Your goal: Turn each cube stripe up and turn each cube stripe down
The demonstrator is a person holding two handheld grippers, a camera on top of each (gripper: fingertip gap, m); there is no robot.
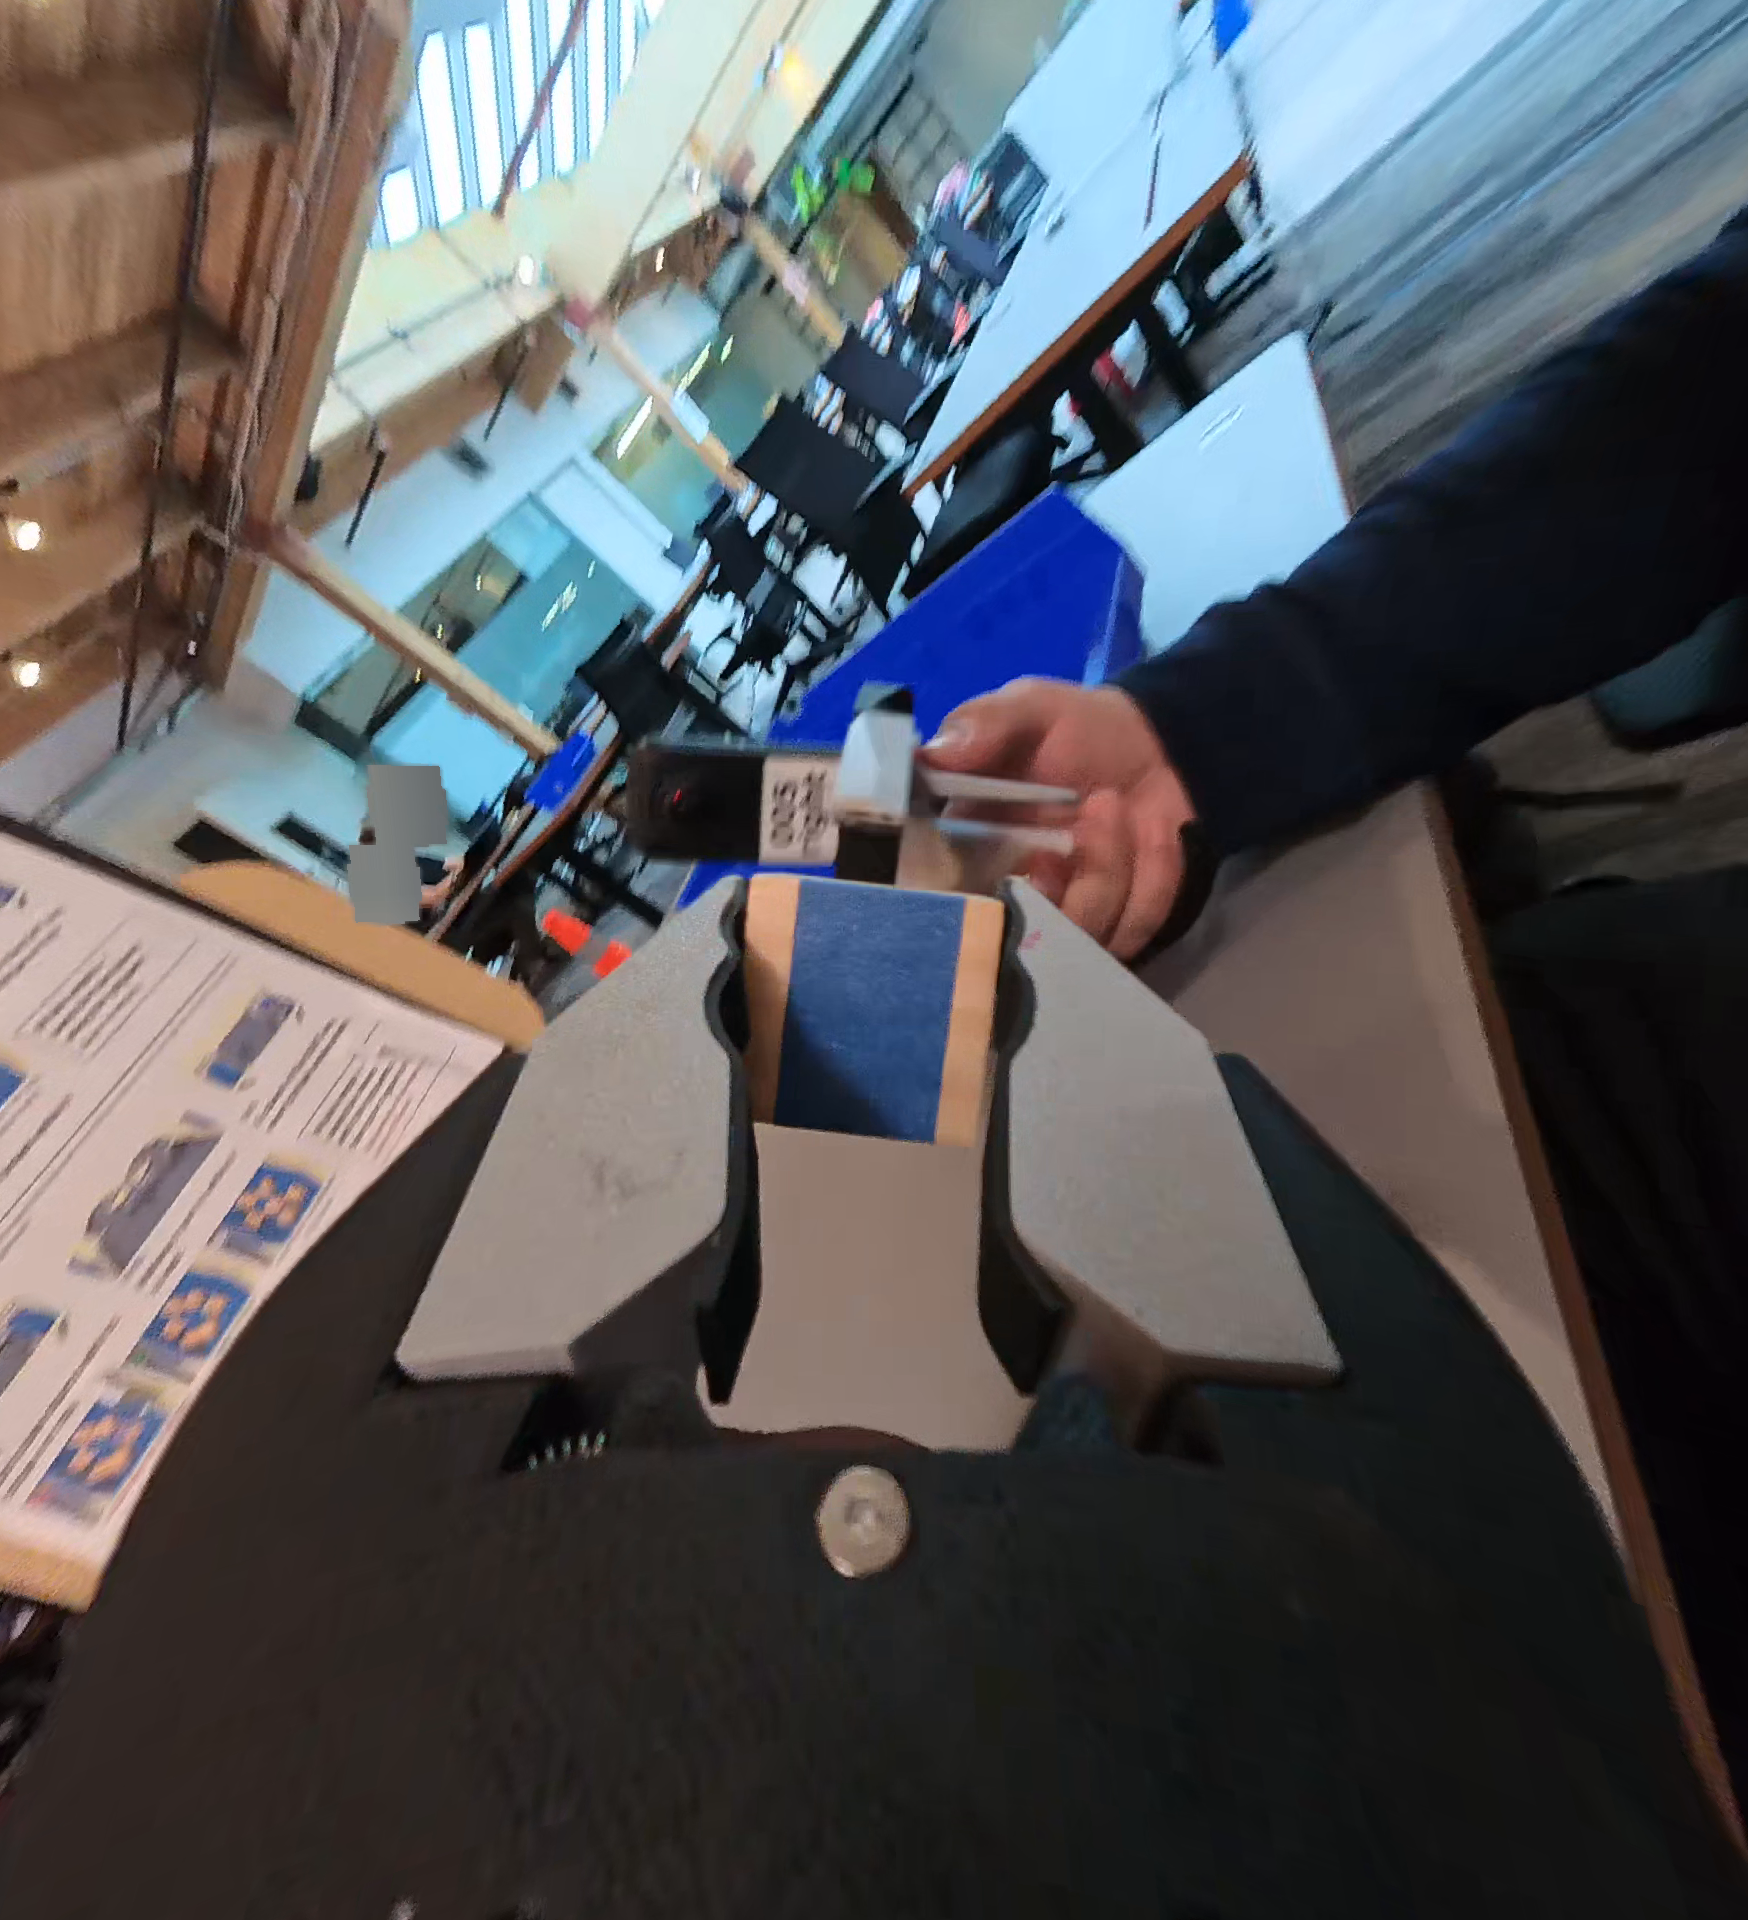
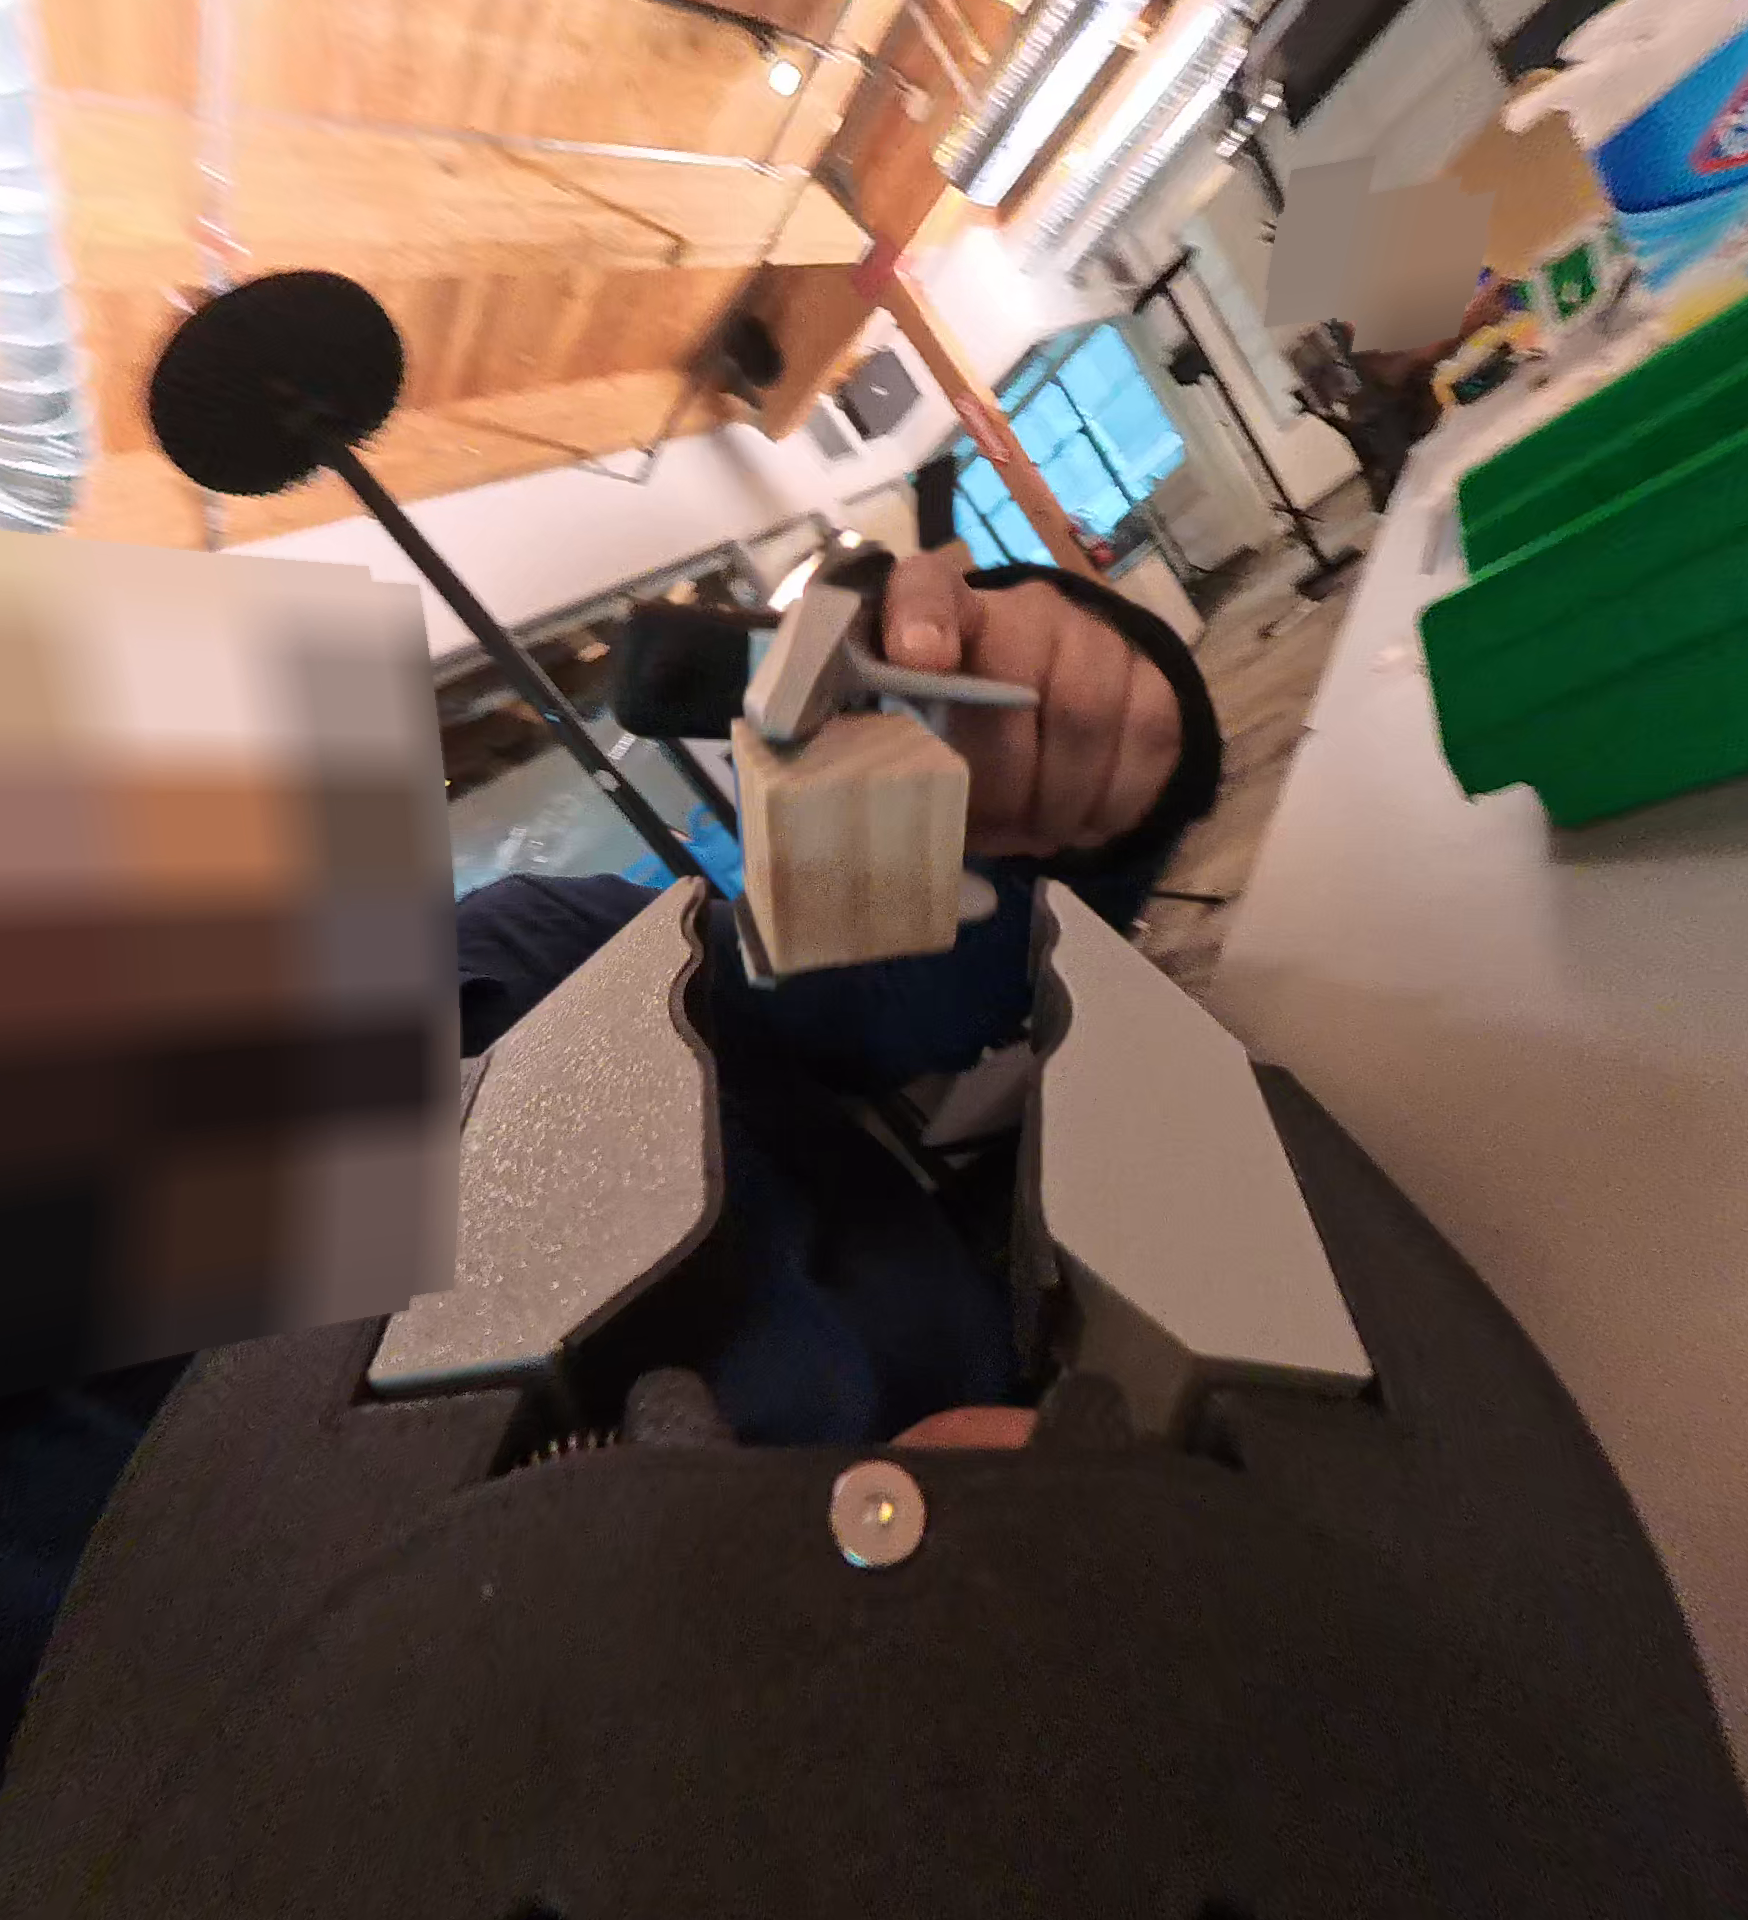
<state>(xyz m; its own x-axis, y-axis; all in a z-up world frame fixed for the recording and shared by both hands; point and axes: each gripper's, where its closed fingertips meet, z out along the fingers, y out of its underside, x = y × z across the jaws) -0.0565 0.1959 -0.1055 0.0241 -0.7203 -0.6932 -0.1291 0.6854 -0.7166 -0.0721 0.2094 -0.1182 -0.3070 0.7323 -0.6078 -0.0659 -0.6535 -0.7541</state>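
Note:
My left gripper [image 1: 870,914] is shut on a wooden cube [image 1: 870,1008] and holds it in the air. The cube's blue stripe faces the left wrist camera. My right gripper [image 2: 870,925] is open and empty, and its tips sit just short of the same cube [image 2: 849,852]. From the right wrist view the cube shows plain wood faces, clamped between the left gripper's fingers [image 2: 802,665]. The right gripper [image 1: 849,800] also shows in the left wrist view, just behind the cube, held by a hand [image 1: 1078,810].
A printed picture sheet [image 1: 122,1143] stands at the left. The grey table [image 1: 1369,1039] runs along the right, with a blue box [image 1: 1005,613] beyond. Green bins [image 2: 1628,623] sit on the table [image 2: 1472,1039]. A black disc on a rod [image 2: 278,384] stands to the left.

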